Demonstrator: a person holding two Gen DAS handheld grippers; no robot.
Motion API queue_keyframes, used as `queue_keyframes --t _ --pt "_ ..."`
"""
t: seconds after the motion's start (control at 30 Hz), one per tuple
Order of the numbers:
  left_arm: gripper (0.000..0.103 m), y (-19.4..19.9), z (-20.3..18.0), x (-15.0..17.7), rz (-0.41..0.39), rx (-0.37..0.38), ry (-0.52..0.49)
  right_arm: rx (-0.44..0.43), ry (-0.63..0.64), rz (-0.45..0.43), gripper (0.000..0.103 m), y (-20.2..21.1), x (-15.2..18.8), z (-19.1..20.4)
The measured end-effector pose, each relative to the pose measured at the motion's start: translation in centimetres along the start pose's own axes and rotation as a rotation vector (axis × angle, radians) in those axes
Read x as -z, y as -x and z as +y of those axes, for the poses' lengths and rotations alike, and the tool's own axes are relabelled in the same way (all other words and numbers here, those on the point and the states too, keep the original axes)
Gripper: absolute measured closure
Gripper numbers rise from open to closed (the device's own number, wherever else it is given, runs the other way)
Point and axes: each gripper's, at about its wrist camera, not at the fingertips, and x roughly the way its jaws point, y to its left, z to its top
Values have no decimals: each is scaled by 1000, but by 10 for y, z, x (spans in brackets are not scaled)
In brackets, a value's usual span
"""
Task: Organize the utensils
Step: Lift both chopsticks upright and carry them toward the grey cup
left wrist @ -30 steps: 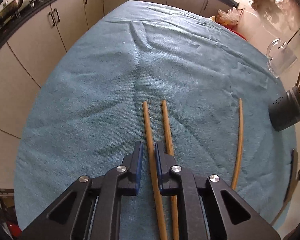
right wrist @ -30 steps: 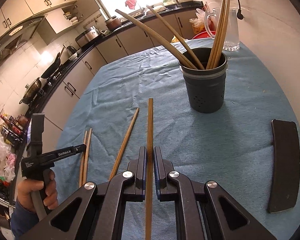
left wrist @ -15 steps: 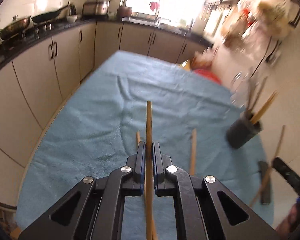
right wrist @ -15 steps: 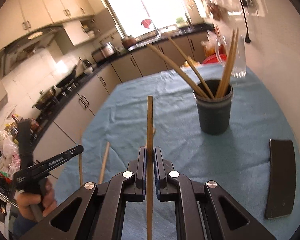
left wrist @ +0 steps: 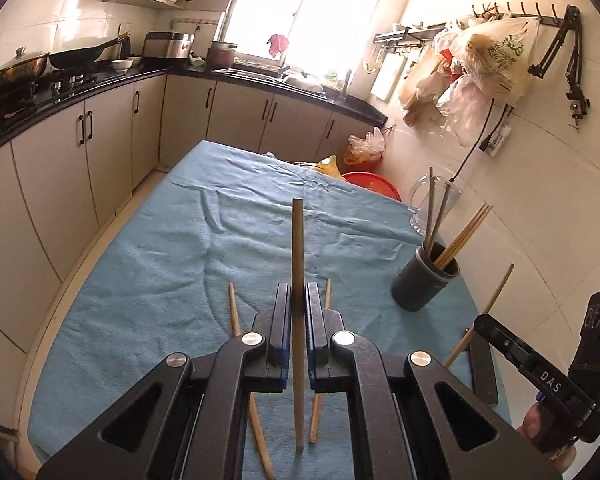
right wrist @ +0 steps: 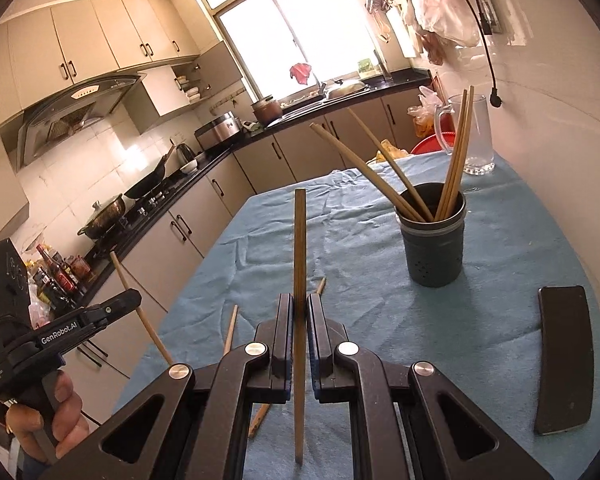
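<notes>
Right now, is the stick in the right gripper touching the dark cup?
Apart. The right wrist view shows the held chopstick standing left of the dark cup, with blue cloth between them.

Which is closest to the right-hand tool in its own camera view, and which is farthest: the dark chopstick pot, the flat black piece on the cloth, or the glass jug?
From the right gripper:
1. Flat black piece, lying on the cloth to the right.
2. Dark chopstick pot, ahead and to the right.
3. Glass jug, behind the pot by the wall, farthest.
</notes>
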Motion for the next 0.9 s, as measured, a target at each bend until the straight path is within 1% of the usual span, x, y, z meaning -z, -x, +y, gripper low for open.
queue_keyframes --t 0.5,0.73,0.9 --pt "97 9 -12 -4 -23 17 -20 -2 -49 -45 96 16 -5 -11" --pt "97 9 -24 -9 -24 34 -36 14 -86 -79 96 29 -11 -27" --pt "97 8 -45 -16 -27 58 -70 38 -132 -123 96 44 -21 -48"
